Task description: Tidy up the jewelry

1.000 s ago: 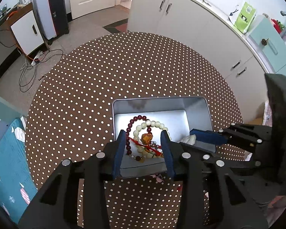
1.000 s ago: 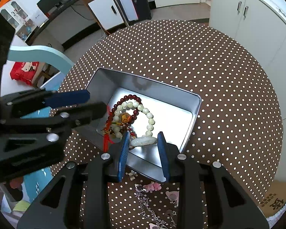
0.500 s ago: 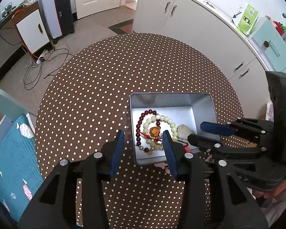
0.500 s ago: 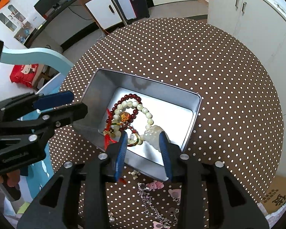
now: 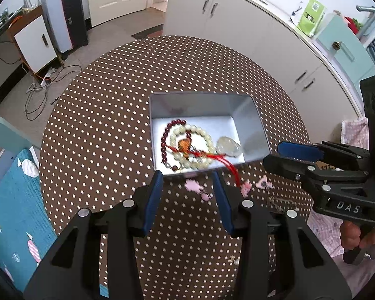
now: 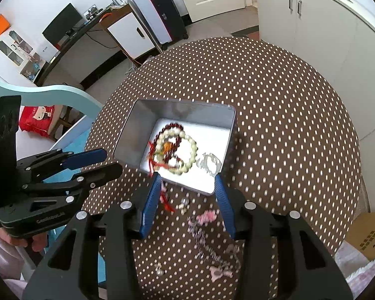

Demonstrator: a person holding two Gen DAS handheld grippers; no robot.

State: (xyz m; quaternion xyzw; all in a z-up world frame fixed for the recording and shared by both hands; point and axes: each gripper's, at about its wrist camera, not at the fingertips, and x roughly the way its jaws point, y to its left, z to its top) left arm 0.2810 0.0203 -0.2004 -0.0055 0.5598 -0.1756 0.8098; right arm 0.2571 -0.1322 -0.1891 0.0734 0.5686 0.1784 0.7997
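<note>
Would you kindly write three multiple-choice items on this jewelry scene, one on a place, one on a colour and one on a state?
1. Where does the pale bead bracelet lie?
A. inside the metal tin
B. on the tablecloth
C. on the blue chair

2. What colour are the small charms on the cloth in front of the tin?
A. green
B. pink
C. black

3. What is between the right gripper fingers?
A. the pale stone pendant
B. a bracelet
C. nothing

Answers: 1 A, it rests on the tin's floor, overlapping the dark red bracelet. 2 B, they show pink on the brown dotted cloth. 3 C, the jaws are opening with nothing between them, and the pendant lies in the tin.
</note>
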